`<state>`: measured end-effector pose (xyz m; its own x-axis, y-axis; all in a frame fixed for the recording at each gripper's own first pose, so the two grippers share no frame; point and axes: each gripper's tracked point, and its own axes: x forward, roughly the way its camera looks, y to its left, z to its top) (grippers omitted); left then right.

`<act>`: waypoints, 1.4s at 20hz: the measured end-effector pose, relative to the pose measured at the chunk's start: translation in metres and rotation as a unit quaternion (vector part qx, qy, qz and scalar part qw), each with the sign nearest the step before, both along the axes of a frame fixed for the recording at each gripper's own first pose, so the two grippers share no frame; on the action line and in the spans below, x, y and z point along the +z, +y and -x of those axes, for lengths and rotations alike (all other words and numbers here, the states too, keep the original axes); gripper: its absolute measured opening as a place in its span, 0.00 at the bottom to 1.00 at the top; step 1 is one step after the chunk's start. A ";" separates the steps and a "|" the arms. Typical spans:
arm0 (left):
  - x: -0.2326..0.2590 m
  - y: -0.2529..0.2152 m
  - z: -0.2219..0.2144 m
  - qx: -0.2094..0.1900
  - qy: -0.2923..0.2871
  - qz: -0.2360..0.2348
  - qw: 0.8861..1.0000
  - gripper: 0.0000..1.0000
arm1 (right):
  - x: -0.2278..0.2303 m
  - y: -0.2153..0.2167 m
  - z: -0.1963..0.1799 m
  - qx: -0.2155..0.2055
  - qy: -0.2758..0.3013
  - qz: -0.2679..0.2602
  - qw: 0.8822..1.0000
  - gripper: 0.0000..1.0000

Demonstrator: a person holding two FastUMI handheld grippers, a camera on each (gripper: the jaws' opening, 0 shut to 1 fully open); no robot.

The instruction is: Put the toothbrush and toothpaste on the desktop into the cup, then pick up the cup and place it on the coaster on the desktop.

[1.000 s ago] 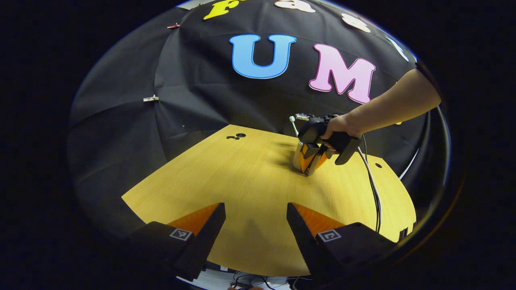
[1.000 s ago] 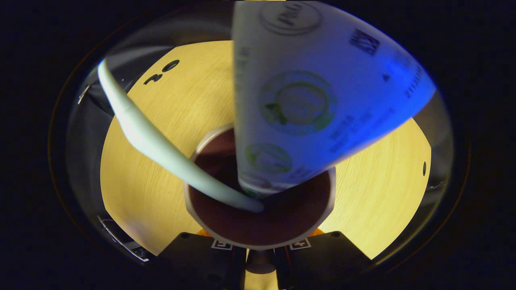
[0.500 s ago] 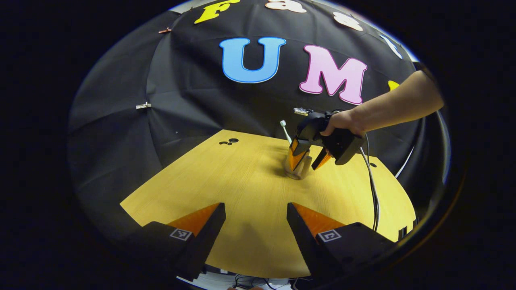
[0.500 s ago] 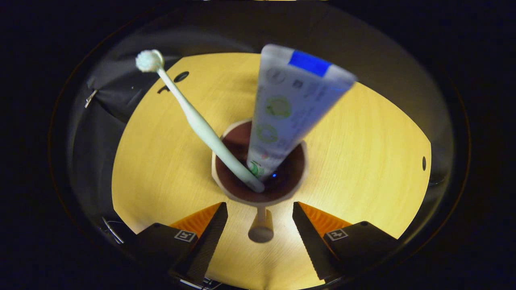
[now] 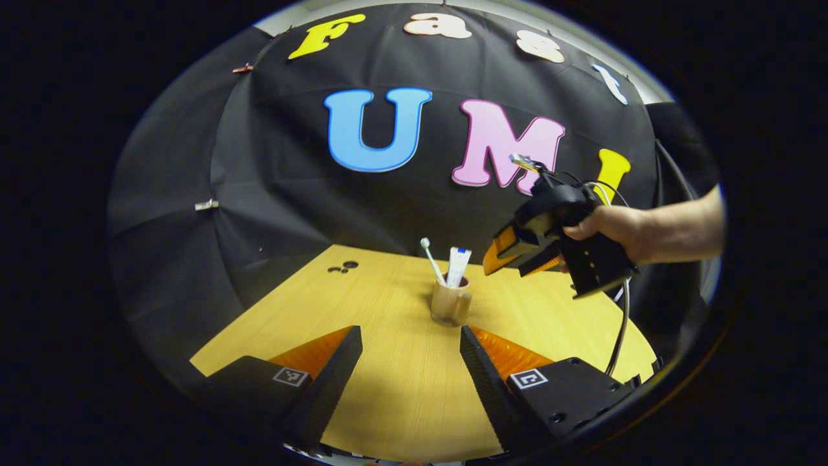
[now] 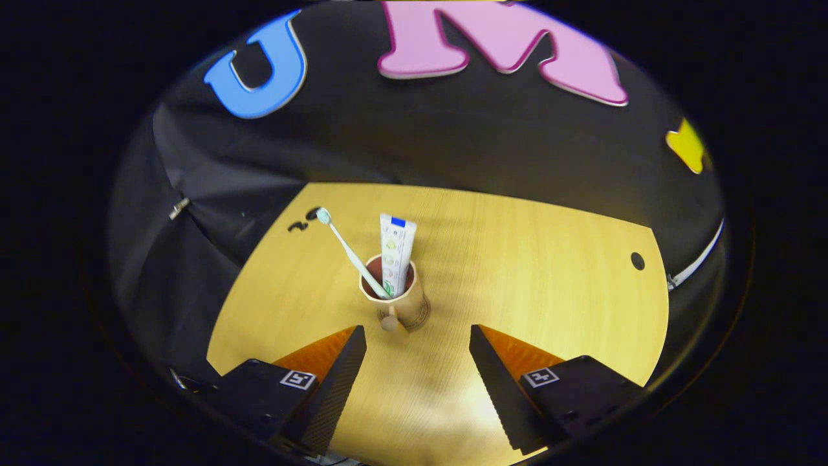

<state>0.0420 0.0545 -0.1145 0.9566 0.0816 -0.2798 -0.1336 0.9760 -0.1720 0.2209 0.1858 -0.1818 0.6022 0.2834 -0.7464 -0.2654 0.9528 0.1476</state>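
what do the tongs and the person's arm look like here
Each pair of tongs has a black body with two wedge-shaped fingers, each carrying a small square black-and-white marker. In the left gripper view, the right tongs show a black pistol-style handle, a small board on top and dark cables trailing down. The hand and forearm are bare, with no sleeve visible.

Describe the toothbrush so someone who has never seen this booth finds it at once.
Start at the yellow wooden table. Near its middle stands a tan cup. The toothbrush is the thin pale stick leaning left out of it, beside the flat, upright toothpaste tube.
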 end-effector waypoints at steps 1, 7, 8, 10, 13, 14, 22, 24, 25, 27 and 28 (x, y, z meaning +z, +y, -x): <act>0.015 -0.001 -0.003 -0.006 -0.012 -0.006 1.000 0.97 | 0.015 -0.008 0.008 -0.005 -0.023 -0.008 1.000 0.99; 0.091 -0.018 -0.021 -0.030 -0.076 -0.024 0.996 0.97 | 0.114 -0.055 0.054 -0.045 -0.172 -0.060 0.982 0.98; 0.102 -0.021 -0.023 -0.032 -0.086 -0.026 0.995 0.97 | 0.131 -0.065 0.061 -0.055 -0.196 -0.067 0.977 0.98; 0.121 -0.030 -0.024 -0.039 -0.101 -0.024 0.994 0.97 | 0.167 -0.085 0.073 -0.077 -0.246 -0.076 0.963 0.98; 0.149 -0.038 -0.024 -0.041 -0.123 -0.017 0.991 0.97 | 0.221 -0.125 0.092 -0.115 -0.331 -0.074 0.934 0.98; 0.158 -0.041 -0.024 -0.041 -0.131 -0.015 0.990 0.97 | 0.238 -0.138 0.103 -0.124 -0.358 -0.071 0.923 0.98; 0.191 -0.059 -0.016 -0.043 -0.176 -0.006 0.983 0.97 | 0.259 -0.222 0.169 -0.197 -0.424 -0.023 0.884 0.98; 0.185 -0.061 -0.013 -0.044 -0.172 0.004 0.984 0.97 | 0.253 -0.232 0.178 -0.197 -0.420 -0.009 0.886 0.98; 0.182 -0.059 -0.013 -0.042 -0.168 0.008 0.985 0.97 | 0.250 -0.236 0.180 -0.198 -0.419 -0.004 0.886 0.98; 0.179 -0.057 -0.012 -0.040 -0.164 0.012 0.986 0.97 | 0.250 -0.241 0.182 -0.200 -0.417 -0.002 0.886 0.98; 0.175 -0.054 -0.013 -0.039 -0.161 0.010 0.986 0.97 | 0.251 -0.242 0.183 -0.201 -0.420 -0.002 0.885 0.98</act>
<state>0.0549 0.0003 0.0608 0.9993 0.0027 0.0379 0.0055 0.9771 -0.2129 0.0378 -0.0559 0.0691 0.9969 -0.0777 0.0128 0.0767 0.9951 0.0628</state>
